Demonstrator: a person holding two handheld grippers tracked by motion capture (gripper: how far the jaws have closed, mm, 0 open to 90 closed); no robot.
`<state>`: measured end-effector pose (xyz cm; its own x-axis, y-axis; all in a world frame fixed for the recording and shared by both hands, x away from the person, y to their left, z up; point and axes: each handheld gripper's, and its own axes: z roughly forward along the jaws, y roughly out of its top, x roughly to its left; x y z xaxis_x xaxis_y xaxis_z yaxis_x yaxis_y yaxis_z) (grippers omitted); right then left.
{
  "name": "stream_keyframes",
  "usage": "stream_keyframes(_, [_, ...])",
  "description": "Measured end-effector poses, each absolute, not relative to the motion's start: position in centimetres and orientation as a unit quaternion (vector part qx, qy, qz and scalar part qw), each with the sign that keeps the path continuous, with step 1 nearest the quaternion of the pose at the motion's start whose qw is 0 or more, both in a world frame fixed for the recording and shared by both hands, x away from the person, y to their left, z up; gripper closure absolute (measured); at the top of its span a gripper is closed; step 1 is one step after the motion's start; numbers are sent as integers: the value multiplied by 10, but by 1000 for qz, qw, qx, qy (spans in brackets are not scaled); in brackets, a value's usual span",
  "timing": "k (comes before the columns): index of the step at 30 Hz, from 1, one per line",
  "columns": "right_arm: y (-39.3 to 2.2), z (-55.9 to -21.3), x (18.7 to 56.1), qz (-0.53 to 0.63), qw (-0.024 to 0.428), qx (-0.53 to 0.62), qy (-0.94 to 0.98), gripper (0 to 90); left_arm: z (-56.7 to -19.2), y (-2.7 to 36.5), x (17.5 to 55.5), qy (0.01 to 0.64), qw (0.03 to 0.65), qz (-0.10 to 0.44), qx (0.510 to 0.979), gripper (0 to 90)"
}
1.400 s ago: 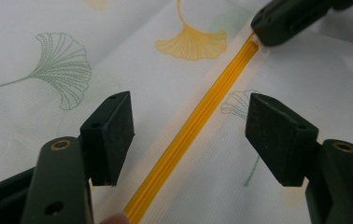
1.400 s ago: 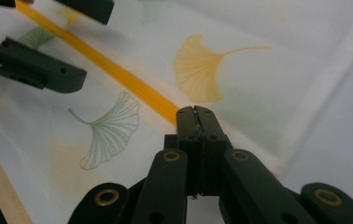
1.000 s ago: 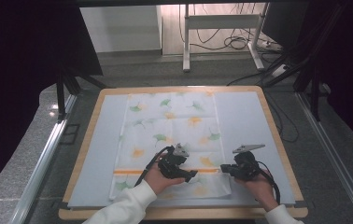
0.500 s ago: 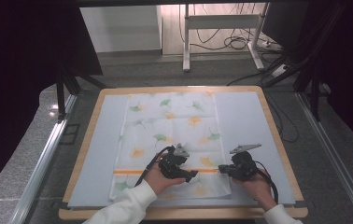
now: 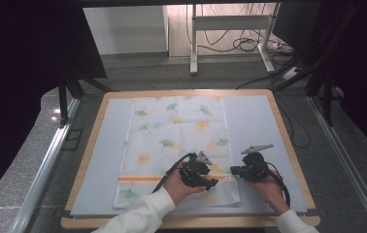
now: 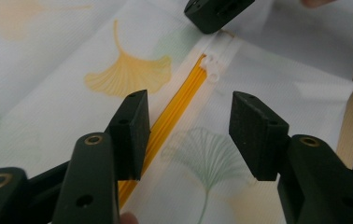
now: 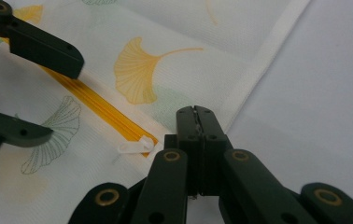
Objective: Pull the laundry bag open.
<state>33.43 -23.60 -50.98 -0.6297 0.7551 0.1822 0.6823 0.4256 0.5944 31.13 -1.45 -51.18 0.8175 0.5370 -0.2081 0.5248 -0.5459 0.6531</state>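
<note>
A white cloth (image 5: 181, 126) printed with ginkgo leaves lies flat on the table, with an orange zipper (image 5: 142, 178) across its near end. My left gripper (image 5: 213, 183) hovers low over the zipper (image 6: 174, 112), open. Its jaws have just been closing, with the orange strip and cloth between the pads, which do not press on anything. The white zipper pull (image 6: 210, 70) lies just ahead of it. My right gripper (image 7: 195, 114) is shut, its tips resting on the cloth at the zipper's end beside the pull (image 7: 135, 147). I cannot tell whether it pinches fabric.
The cloth lies on a pale blue mat (image 5: 254, 121) inside a wooden-rimmed board (image 5: 288, 145). The cloth's right hem (image 7: 263, 60) runs close to my right gripper, with bare mat beyond it. Cables and a stand's legs (image 5: 230, 43) are on the floor behind the table.
My left gripper has slid to the right along the zipper, toward the right gripper. The right gripper has stayed where it was.
</note>
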Motion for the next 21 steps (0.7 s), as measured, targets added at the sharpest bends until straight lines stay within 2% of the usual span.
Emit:
stream_keyframes(14, [-236, -514, 337, 321, 57, 423, 845, 896, -514, -53, 324, 255, 345, 7, 903, 623])
stream_keyframes(21, [-236, -514, 337, 321, 56, 424, 845, 896, -517, -55, 327, 245, 335, 14, 910, 760])
